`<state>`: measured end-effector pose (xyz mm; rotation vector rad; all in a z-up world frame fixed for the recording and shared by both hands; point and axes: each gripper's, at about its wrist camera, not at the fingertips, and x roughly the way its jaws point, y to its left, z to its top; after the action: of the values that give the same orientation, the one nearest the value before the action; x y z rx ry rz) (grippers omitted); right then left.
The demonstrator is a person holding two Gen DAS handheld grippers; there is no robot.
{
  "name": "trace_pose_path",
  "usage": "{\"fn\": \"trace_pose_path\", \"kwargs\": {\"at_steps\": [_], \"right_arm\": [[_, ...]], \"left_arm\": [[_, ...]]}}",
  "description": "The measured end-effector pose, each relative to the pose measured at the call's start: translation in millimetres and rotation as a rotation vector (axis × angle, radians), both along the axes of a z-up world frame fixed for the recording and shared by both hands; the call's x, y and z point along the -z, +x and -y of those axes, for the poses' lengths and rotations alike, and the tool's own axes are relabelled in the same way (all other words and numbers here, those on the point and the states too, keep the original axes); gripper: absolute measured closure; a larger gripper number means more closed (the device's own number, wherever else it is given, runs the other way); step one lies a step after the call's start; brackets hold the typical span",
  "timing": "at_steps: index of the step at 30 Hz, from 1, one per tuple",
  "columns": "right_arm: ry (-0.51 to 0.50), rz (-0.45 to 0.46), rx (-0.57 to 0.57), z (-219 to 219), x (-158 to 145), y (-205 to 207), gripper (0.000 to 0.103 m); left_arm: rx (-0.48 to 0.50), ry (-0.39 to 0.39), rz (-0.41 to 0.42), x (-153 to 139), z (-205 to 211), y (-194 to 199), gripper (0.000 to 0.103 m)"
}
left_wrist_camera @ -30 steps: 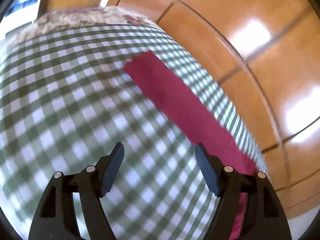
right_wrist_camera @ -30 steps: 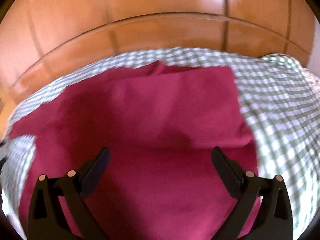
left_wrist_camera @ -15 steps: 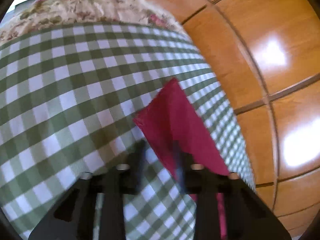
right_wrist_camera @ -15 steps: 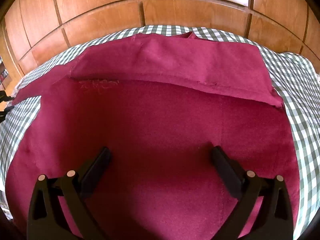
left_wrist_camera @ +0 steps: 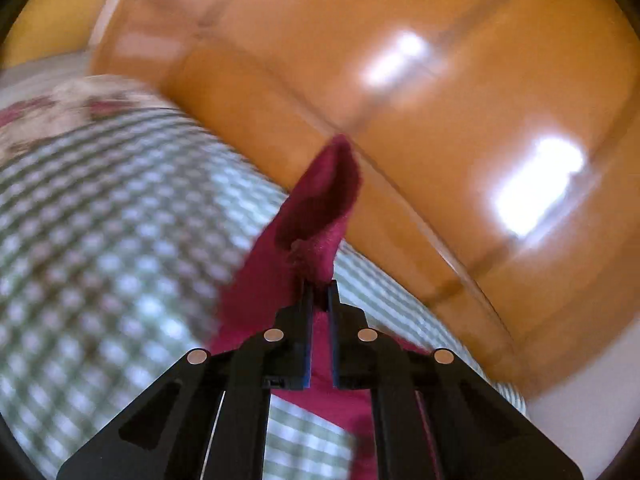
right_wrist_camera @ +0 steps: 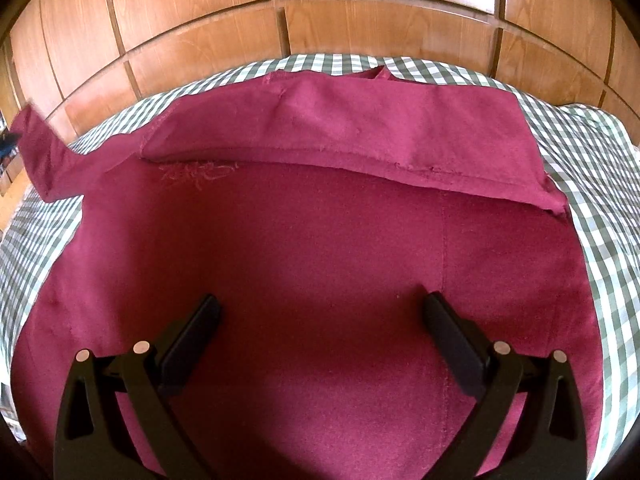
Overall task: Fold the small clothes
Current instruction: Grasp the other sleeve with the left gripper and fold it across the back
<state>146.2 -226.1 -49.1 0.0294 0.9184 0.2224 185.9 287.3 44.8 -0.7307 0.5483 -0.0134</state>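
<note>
Left gripper [left_wrist_camera: 319, 294] is clamped tight on a corner of the maroon garment [right_wrist_camera: 320, 264], and that corner stands up off the green checked cloth [left_wrist_camera: 100, 220] just past its fingertips! Right gripper [right_wrist_camera: 320, 320] hovers with jaws spread wide, nothing pinched, the garment lying flat directly beneath it, its far edge folded over ahead, toward the wood panelling [right_wrist_camera: 360, 28].

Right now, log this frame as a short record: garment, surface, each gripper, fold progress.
garment: maroon cloth, spread flat, far edge already folded over
surface: green checked sheet
backdrop: wooden panels
left gripper: shut on a narrow strip of the maroon cloth, lifted off the sheet
right gripper: open, over the cloth's middle, gripping nothing
fold progress: partial
</note>
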Motion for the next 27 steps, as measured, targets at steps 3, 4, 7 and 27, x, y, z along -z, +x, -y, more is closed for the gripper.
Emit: {"fn": "trace_pose_path", "kwargs": {"at_steps": [3, 4, 7, 27], "right_arm": [[0.007, 0.001, 0.001, 1, 0, 0, 0.002], [0.009, 0.001, 0.001, 1, 0, 0, 0.002], [0.008, -0.004, 0.002, 0, -1, 1, 0.002], [0.349, -0.118, -0.058, -6, -41, 4, 0.021]], "left_arm": [[0.134, 0.032, -0.001, 0, 62, 6, 0.098], [0.197, 0.047, -0.013, 4, 91, 10, 0.098], [0.347, 0.087, -0.079, 25, 165, 18, 0.098], [0.156, 0.319, -0.316, 87, 176, -77, 0.046]]}}
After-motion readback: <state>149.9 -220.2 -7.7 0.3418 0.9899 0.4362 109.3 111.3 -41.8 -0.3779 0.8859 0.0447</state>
